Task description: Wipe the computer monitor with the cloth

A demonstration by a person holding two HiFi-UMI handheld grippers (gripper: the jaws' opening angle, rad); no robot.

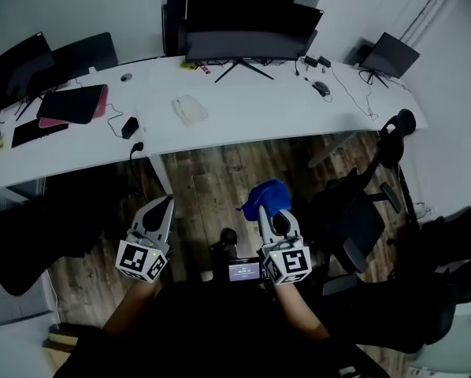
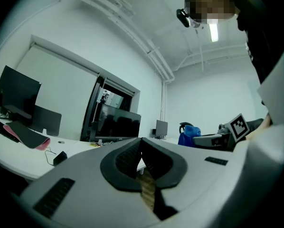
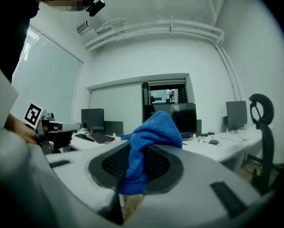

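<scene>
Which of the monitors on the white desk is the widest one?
The central monitor, on a splayed stand; the left monitor and right monitor are clearly narrower.

- The head view is dim with a cold bluish cast. The long white desk [image 1: 243, 109] is its brightest surface, and the lower part sinks almost to black.
- Under the desk's front edge a soft shadow lies on the brown wood-plank floor [image 1: 212, 187].
- Wide-angle distortion bows the desk into an arc, and the corners darken.
- In the left gripper view a white ceiling tube light [image 2: 213, 31] is blown out, and the white walls are lit evenly and flatly.
- Both gripper views sit in a round frame with black, blurred borders.
- The pale grey left gripper [image 2: 141, 144], close to the lens, is soft. So is the lower fold of the bright blue microfibre cloth [image 3: 154, 127], while its top is crisper.
</scene>
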